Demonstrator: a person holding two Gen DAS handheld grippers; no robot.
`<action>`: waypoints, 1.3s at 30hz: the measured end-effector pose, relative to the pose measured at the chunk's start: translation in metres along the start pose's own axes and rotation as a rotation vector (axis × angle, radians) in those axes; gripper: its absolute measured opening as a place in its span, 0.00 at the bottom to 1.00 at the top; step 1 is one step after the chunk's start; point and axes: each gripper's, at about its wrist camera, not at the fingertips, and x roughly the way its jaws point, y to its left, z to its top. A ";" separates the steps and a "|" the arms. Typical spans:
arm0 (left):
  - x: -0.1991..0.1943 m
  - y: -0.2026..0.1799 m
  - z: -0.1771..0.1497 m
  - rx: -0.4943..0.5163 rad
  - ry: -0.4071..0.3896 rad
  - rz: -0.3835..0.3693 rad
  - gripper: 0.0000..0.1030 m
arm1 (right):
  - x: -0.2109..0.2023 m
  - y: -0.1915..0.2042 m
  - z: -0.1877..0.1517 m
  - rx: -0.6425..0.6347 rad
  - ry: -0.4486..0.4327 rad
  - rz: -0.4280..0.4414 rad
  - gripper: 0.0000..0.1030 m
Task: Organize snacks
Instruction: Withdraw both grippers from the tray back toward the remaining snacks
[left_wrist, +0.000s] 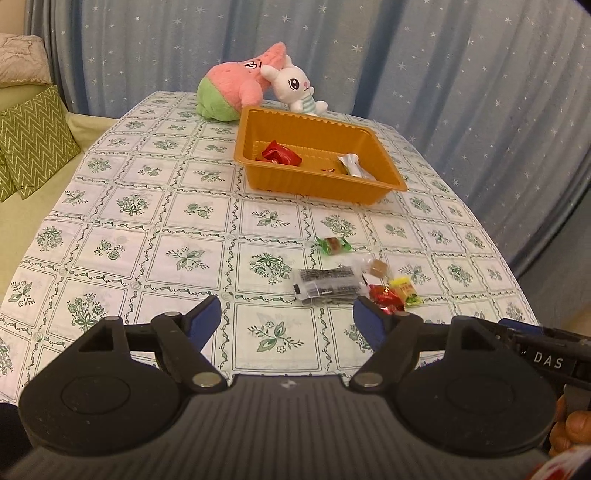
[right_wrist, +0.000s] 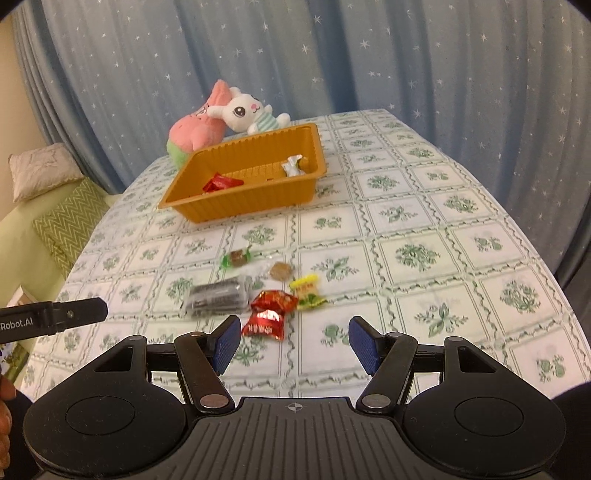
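Observation:
An orange tray (left_wrist: 310, 125) (right_wrist: 207, 214) stands on the table; it holds a red packet (left_wrist: 280, 153) (right_wrist: 221, 182) and a silver-wrapped sweet (left_wrist: 352, 164) (right_wrist: 293, 166). Loose snacks lie nearer: a green-wrapped candy (left_wrist: 332, 244) (right_wrist: 238, 257), a black packet (left_wrist: 327, 284) (right_wrist: 218, 296), a brown clear-wrapped candy (left_wrist: 378, 267) (right_wrist: 280, 271), a yellow packet (left_wrist: 406, 290) (right_wrist: 308, 291) and red packets (left_wrist: 386, 298) (right_wrist: 267, 314). My left gripper (left_wrist: 288, 317) is open and empty, just short of the black packet. My right gripper (right_wrist: 295, 339) is open and empty, just short of the red packets.
A pink-green plush (left_wrist: 236, 85) (right_wrist: 195, 129) and a white bunny plush (left_wrist: 295, 86) (right_wrist: 247, 112) lie behind the tray. A sofa with green cushions (left_wrist: 33, 144) (right_wrist: 66, 225) stands left of the table. Blue starred curtains (left_wrist: 443, 55) hang behind.

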 end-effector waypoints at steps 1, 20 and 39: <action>0.000 -0.001 0.000 0.002 0.000 -0.001 0.74 | -0.001 0.000 -0.001 -0.003 0.000 -0.001 0.63; 0.020 0.000 -0.004 0.034 0.040 -0.002 0.75 | 0.032 0.003 -0.010 -0.057 0.049 0.000 0.63; 0.069 0.015 0.006 0.059 0.091 0.023 0.75 | 0.111 0.018 -0.010 -0.099 0.116 0.041 0.62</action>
